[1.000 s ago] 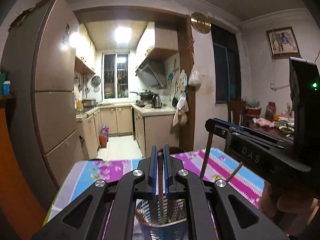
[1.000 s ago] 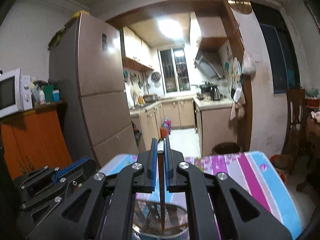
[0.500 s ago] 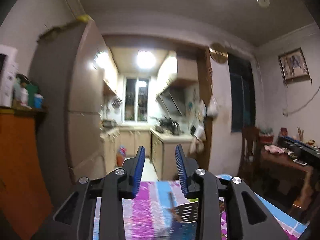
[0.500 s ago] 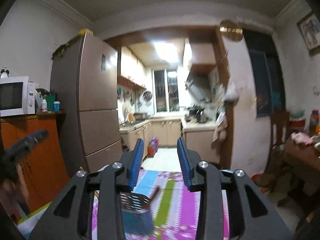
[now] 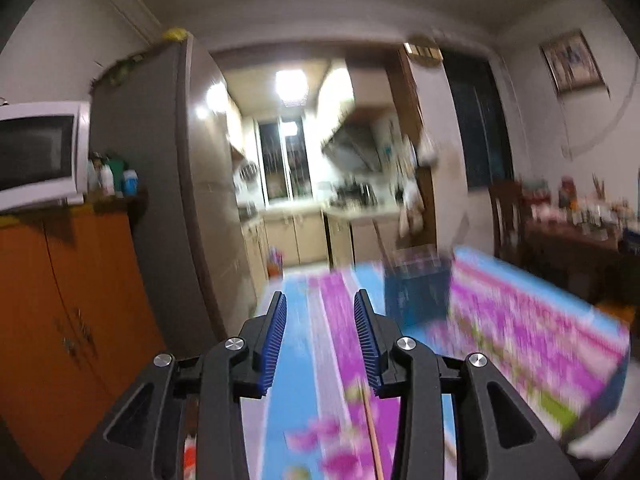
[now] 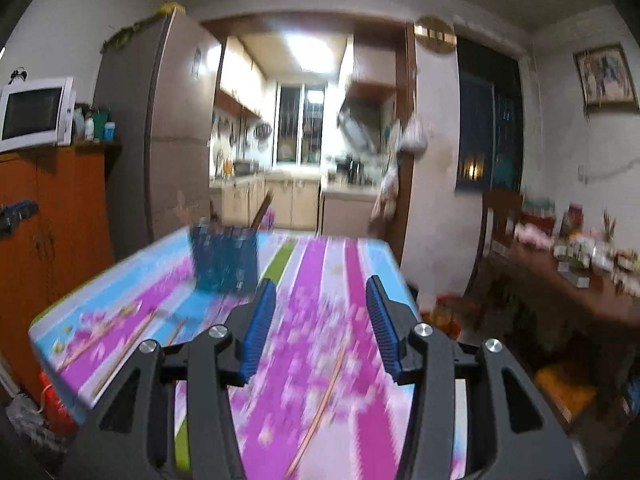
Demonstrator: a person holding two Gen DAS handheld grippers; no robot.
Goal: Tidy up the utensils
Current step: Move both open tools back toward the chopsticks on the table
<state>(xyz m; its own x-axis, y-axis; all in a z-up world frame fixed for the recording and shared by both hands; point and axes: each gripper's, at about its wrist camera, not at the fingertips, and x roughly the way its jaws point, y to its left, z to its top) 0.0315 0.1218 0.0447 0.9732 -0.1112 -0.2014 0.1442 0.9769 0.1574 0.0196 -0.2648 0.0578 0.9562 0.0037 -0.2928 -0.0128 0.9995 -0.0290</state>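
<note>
The left tool (image 5: 320,320) points level along the striped tabletop (image 5: 520,320), low over its near-left part, with its blue-padded fingers (image 5: 276,336) spread apart and nothing between them. The right tool (image 6: 322,312) is likewise held low and level over the near edge of the tabletop (image 6: 320,280), tilted slightly downward toward the cloth; its fingers (image 6: 260,328) stand wide apart and grip nothing.

The blue utensil holder (image 6: 224,260) stands upright toward the far-left part of the tabletop in the right wrist view, with dark sticks rising out of its top; in the left wrist view the same holder (image 5: 416,288) shows near the far edge, right of the tool, heavily blurred. Loose chopsticks lie flat on the cloth: a few (image 6: 120,332) near the left edge, well apart from the holder, and one (image 6: 320,408) lying lengthwise just below the right tool, close to the near edge. A single thin chopstick (image 5: 374,436) also shows beneath the left tool's right finger, running toward the near edge.

Off the tabletop, a white microwave (image 6: 36,112) sits on an orange cabinet (image 6: 48,220) beside a tall fridge (image 6: 160,140). Motion blur covers the cloth and holder, and no label or writing can be read in either view.
</note>
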